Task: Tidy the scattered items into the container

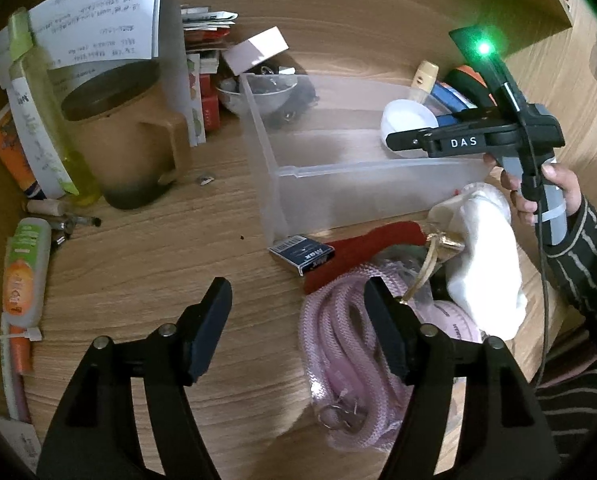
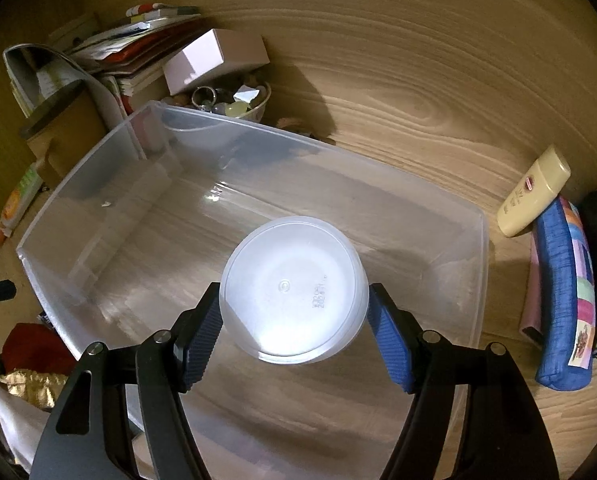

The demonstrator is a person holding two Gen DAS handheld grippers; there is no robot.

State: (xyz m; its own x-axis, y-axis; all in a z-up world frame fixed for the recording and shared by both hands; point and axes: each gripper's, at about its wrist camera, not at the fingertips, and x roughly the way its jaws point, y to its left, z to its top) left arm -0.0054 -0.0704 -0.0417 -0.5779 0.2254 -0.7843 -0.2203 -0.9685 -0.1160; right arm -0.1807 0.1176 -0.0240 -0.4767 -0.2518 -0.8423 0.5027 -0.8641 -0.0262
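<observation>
A clear plastic bin (image 1: pixel 338 168) stands on the wooden desk; in the right wrist view its rim (image 2: pixel 258 128) surrounds an empty floor. My right gripper (image 2: pixel 294 320) is shut on a white round jar (image 2: pixel 294 288) and holds it over the bin's inside; from the left wrist view the jar (image 1: pixel 408 116) shows above the bin's far right end. My left gripper (image 1: pixel 298 308) is open and empty, low over the desk, beside a pink rope (image 1: pixel 338 344). A small blue box (image 1: pixel 302 254), a red cloth (image 1: pixel 362 248) and a white cloth (image 1: pixel 482 256) lie by the bin's near wall.
A tan mug (image 1: pixel 130 136), papers, a yellow bottle (image 1: pixel 42 120) and an orange tube (image 1: pixel 22 272) crowd the left. A bowl of trinkets (image 2: pixel 234 104) and pink box (image 2: pixel 218 60) sit behind the bin. A cream tube (image 2: pixel 534 192) and blue pouch (image 2: pixel 562 300) lie to its right.
</observation>
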